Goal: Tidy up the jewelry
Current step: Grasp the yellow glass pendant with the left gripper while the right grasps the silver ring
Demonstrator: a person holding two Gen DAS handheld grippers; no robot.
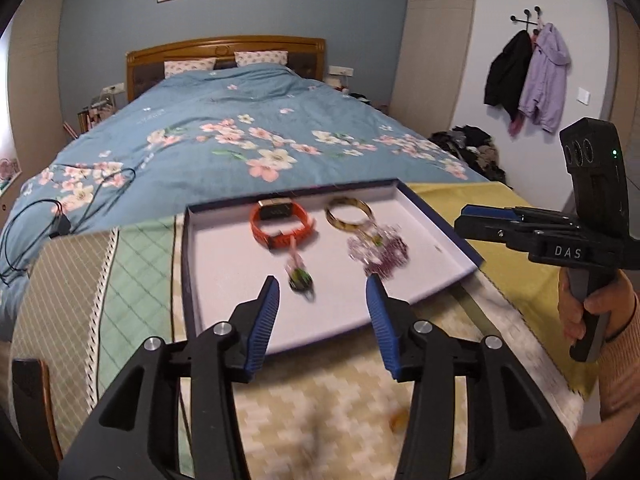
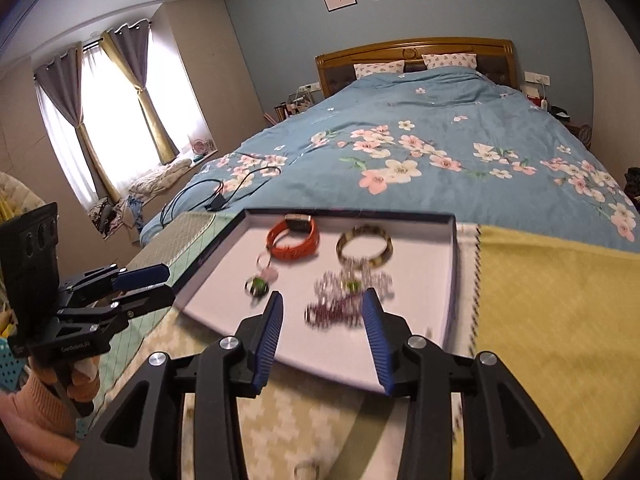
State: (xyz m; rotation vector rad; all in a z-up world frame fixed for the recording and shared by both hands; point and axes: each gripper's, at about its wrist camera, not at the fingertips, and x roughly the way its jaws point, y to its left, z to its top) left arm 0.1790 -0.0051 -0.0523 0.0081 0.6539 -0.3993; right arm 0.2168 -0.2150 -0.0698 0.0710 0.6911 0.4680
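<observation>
A shallow box lid (image 1: 192, 264), dark blue outside and white inside, lies on a quilted patchwork cover (image 1: 132, 264) at the foot of the bed (image 1: 224, 132). Inside it, toward the far edge, an orange watch (image 1: 280, 224) sits on its side, and just beside it to the right lies an amber bangle (image 1: 349, 216). Nearer the front edge there is a small green-and-pink charm (image 1: 299, 276), blurred, and to its right a heap of purple and silvery beads (image 1: 378, 250) touching the bangle; the blur hides what kind of piece it is.

The left gripper (image 1: 323, 290) hangs over the lid's near edge with its jaws spread wide and nothing between them, the charm just ahead of the left blue pad. The right gripper (image 2: 323, 306) is also over the near edge, jaws wide apart and empty, the bead heap lying just beyond them. In each view the other gripper shows at the side, held in a hand (image 1: 596, 312) with a pink knitted sleeve.

A black cable (image 2: 224, 192) lies on the floral duvet beyond the lid's far left corner.
</observation>
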